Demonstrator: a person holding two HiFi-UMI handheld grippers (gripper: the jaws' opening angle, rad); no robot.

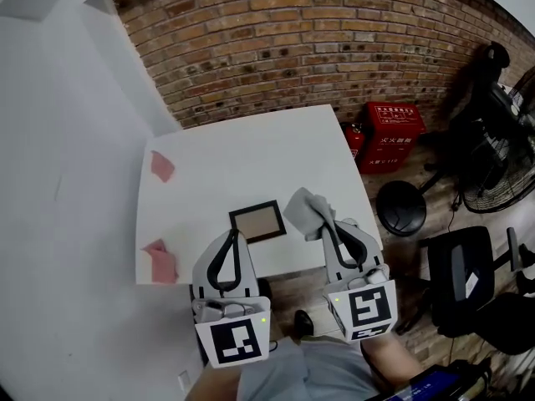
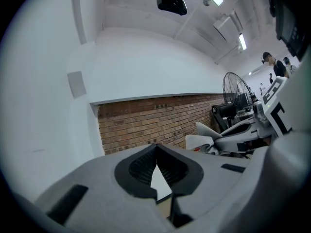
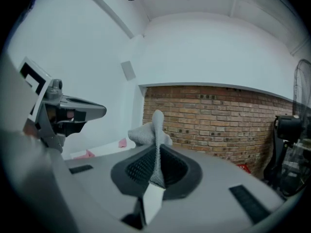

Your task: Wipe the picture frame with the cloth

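The picture frame (image 1: 257, 221), dark-edged with a tan middle, lies flat near the front edge of the white table (image 1: 242, 161). A grey cloth (image 1: 304, 209) is bunched just right of the frame, pinched in my right gripper (image 1: 324, 220). In the right gripper view the cloth (image 3: 149, 132) sticks up from between the closed jaws of the right gripper (image 3: 156, 155). My left gripper (image 1: 233, 234) hovers at the frame's left front corner. Its jaws meet with nothing between them in the left gripper view (image 2: 156, 153), where the cloth (image 2: 206, 138) shows at the right.
Two pink pieces (image 1: 162, 166) (image 1: 160, 262) lie along the table's left side. A brick wall (image 1: 318, 40) backs the table. Right of the table stand red boxes (image 1: 393, 134), a black round stool (image 1: 401, 208), a fan (image 1: 501, 182) and an office chair (image 1: 460, 278).
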